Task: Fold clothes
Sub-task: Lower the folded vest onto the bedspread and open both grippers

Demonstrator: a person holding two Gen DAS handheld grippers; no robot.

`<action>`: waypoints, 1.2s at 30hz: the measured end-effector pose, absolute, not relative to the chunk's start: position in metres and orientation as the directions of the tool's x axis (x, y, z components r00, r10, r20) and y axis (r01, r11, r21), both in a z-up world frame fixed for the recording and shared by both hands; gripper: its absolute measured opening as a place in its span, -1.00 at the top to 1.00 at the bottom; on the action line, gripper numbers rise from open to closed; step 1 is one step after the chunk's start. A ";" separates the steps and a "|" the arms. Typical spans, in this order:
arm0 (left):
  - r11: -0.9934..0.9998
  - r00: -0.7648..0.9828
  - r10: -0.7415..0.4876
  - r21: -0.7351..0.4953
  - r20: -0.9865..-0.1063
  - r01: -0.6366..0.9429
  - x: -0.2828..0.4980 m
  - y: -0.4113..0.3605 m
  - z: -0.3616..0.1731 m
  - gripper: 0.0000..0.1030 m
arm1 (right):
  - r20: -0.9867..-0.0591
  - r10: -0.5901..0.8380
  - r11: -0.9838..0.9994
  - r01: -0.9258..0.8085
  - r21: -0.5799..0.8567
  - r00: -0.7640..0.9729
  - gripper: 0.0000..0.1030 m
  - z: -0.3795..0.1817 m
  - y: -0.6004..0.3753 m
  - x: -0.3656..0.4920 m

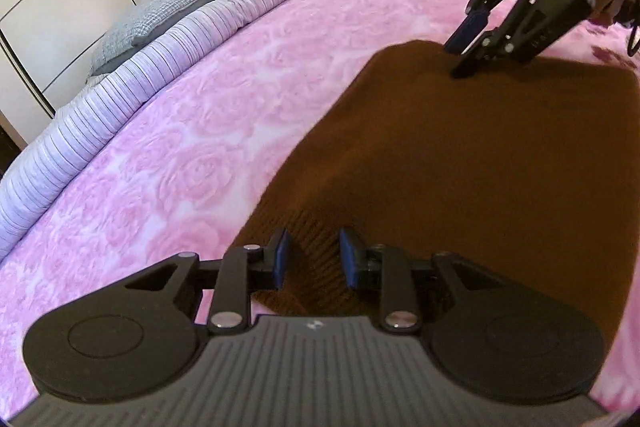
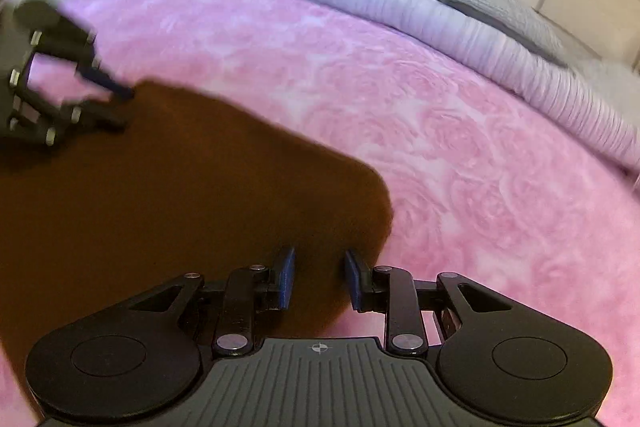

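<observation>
Lower centre of the left wrist view: the left gripper (image 1: 311, 257) has its blue pads spread a little, with brown cloth showing in the gap; no pinch can be seen.
Garment, left wrist view: the brown knit garment (image 1: 472, 163) lies flat on the pink bedspread (image 1: 192, 131), filling the right half of the frame.
Upper right, left wrist view: the right gripper (image 1: 460, 61) tips down onto the garment's far edge, its fingers parted.
Upper left, left wrist view: a striped quilt (image 1: 120, 95) is rolled along the bed's far side.
Lower centre of the right wrist view: the right gripper (image 2: 320, 277) is parted over the garment's rounded corner (image 2: 372, 203), gripping nothing that I can see.
Left edge, right wrist view: the left gripper (image 2: 120, 107) is blurred at the garment's other end; whether it pinches cloth I cannot tell.
Risk: closing with the pads off the hem would likely catch only the top layer, or the plush bedspread.
Risk: uneven lifting by the two hands could drag the garment askew and skew the fold.
</observation>
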State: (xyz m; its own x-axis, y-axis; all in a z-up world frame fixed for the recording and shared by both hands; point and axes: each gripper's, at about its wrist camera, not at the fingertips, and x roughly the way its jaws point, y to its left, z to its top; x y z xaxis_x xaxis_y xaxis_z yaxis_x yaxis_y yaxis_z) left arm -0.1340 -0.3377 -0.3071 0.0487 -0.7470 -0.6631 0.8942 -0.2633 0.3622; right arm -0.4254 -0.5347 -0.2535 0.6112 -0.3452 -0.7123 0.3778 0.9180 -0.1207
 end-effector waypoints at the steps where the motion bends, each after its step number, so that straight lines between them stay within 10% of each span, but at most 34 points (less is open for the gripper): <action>1: -0.264 0.041 -0.748 0.354 -0.663 0.897 -0.133 -0.338 -0.305 0.52 | -0.691 -0.346 0.915 0.393 -0.098 0.635 0.47 -0.245 -0.538 -0.428; 36: -0.012 0.123 -0.720 0.190 -0.683 0.982 -0.172 -0.271 -0.301 0.34 | -0.761 -0.290 0.863 0.503 0.054 0.581 0.39 -0.252 -0.435 -0.446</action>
State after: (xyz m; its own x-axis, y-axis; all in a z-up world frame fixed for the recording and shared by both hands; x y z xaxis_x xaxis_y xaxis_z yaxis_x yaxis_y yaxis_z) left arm -0.1723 -0.2715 -0.3013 0.1233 -0.7197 -0.6832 0.9817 -0.0122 0.1900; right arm -0.4462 -0.4345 -0.2519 0.5807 -0.2904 -0.7606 0.5026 0.8628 0.0544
